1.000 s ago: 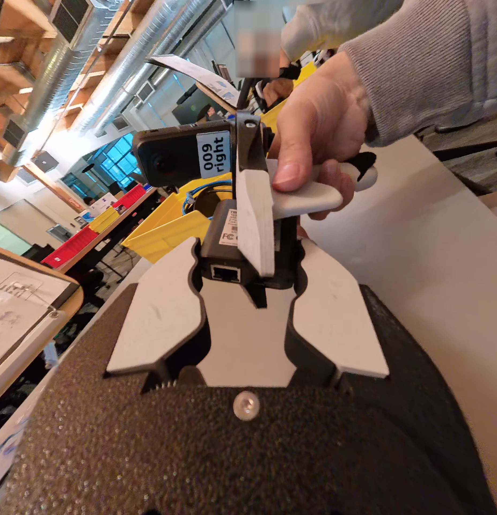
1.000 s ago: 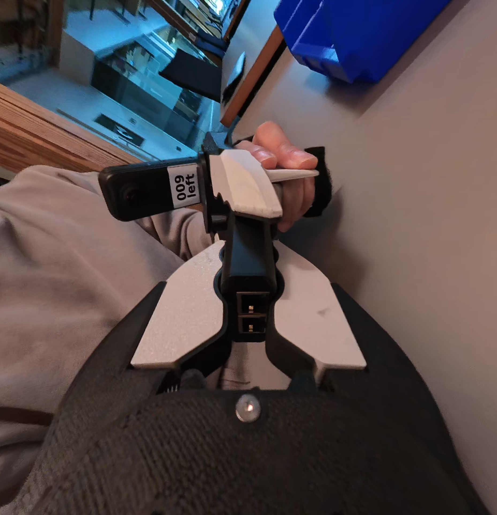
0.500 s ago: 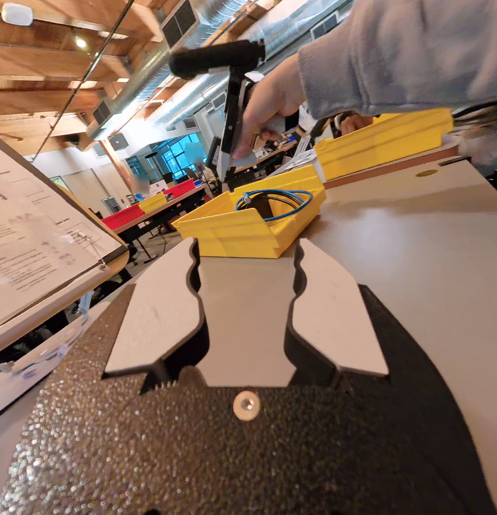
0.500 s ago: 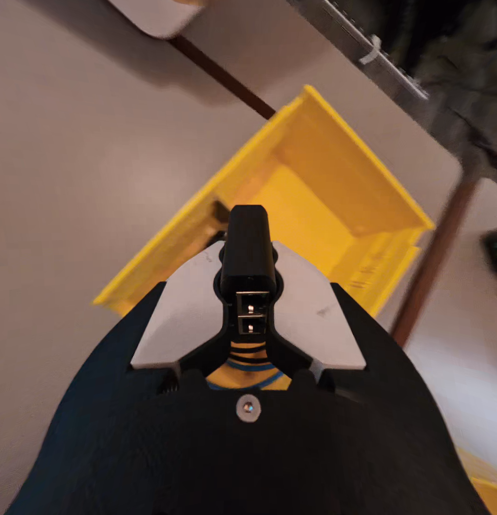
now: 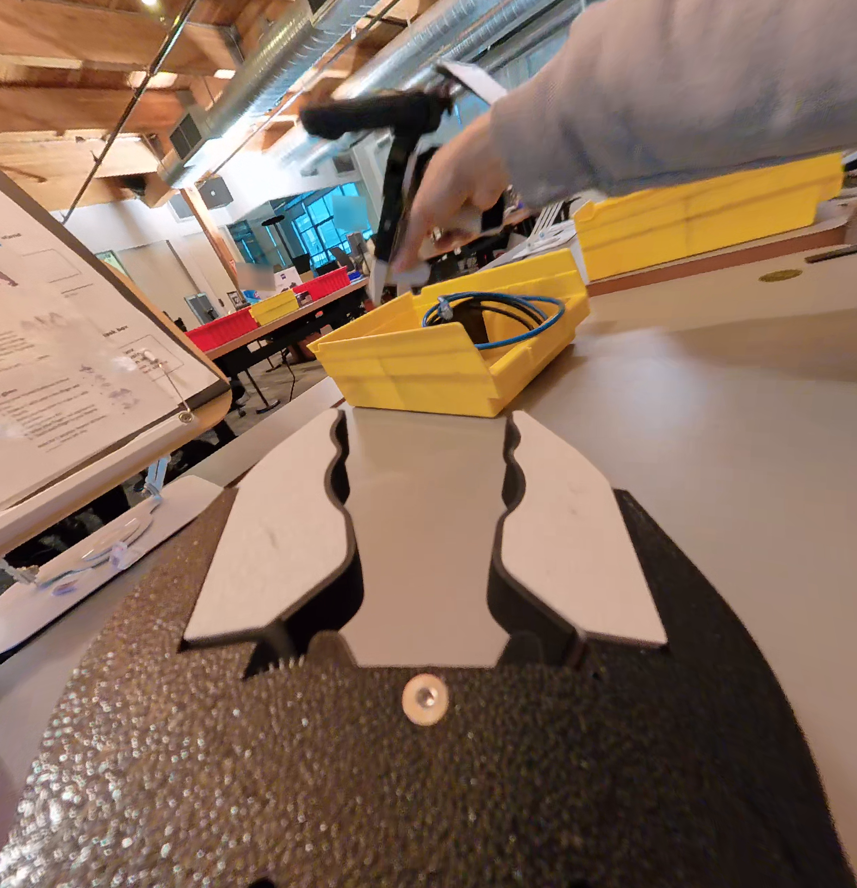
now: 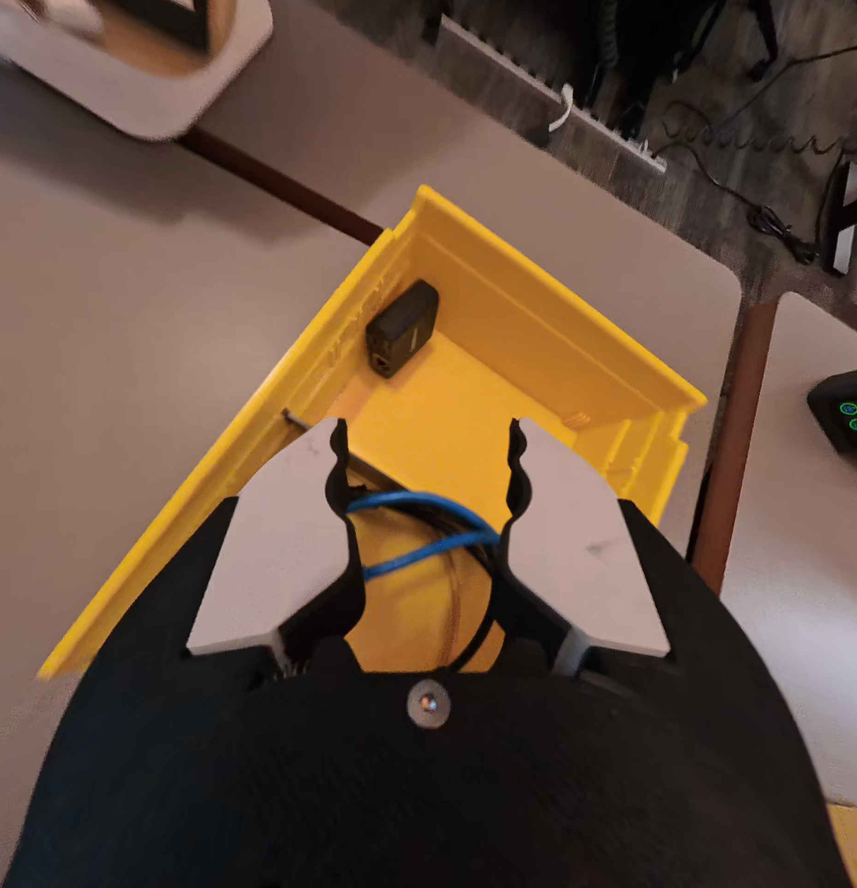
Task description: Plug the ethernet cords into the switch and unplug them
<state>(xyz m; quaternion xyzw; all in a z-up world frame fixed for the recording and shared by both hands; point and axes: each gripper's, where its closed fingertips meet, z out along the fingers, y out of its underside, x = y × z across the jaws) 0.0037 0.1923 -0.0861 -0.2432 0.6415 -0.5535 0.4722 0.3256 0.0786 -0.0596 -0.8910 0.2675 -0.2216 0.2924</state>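
Where the yellow bin's (image 6: 537, 331) floor meets its side wall, the small black switch (image 6: 401, 327) lies in a far corner, free of both grippers. Nearer the camera, the coiled blue ethernet cord (image 6: 419, 531) rests in the same bin. Directly above it hangs the right gripper (image 6: 425, 427), jaws spread wide and holding nothing. Well short of the bin, the left gripper (image 5: 425, 423) sits low over the grey surface (image 5: 705, 432), jaws likewise spread and empty.

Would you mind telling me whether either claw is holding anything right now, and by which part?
Nothing is held. The left claw and right claw are both open; the black switch lies loose in the yellow bin.
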